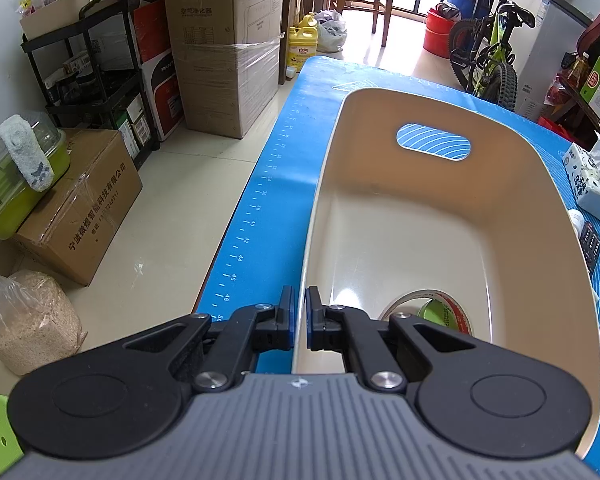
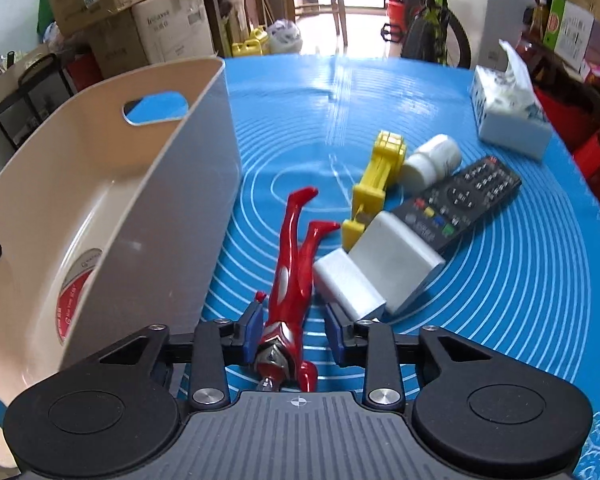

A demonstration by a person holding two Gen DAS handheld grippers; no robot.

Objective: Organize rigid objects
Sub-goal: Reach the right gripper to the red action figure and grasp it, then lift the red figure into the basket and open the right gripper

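Observation:
A red and silver toy figure [image 2: 288, 264] lies on the blue mat [image 2: 500, 320], head toward me, just right of the beige bin [image 2: 172, 208]. My right gripper [image 2: 294, 312] straddles its torso. The left pad sits by the figure's arm, a gap shows at the right pad, so the jaws are open. My left gripper [image 1: 300, 296] is shut on the near left wall of the beige bin [image 1: 380, 152]. A tape roll [image 1: 432, 312] lies inside the bin, also showing as the tape roll [image 2: 80, 284] in the right wrist view.
Right of the figure lie two white blocks [image 2: 396, 264], a yellow toy dumbbell [image 2: 376, 184], a white bottle [image 2: 432, 160] and a black remote [image 2: 464, 200]. A tissue pack [image 2: 508, 116] stands at the far right. Boxes and a bicycle surround the table.

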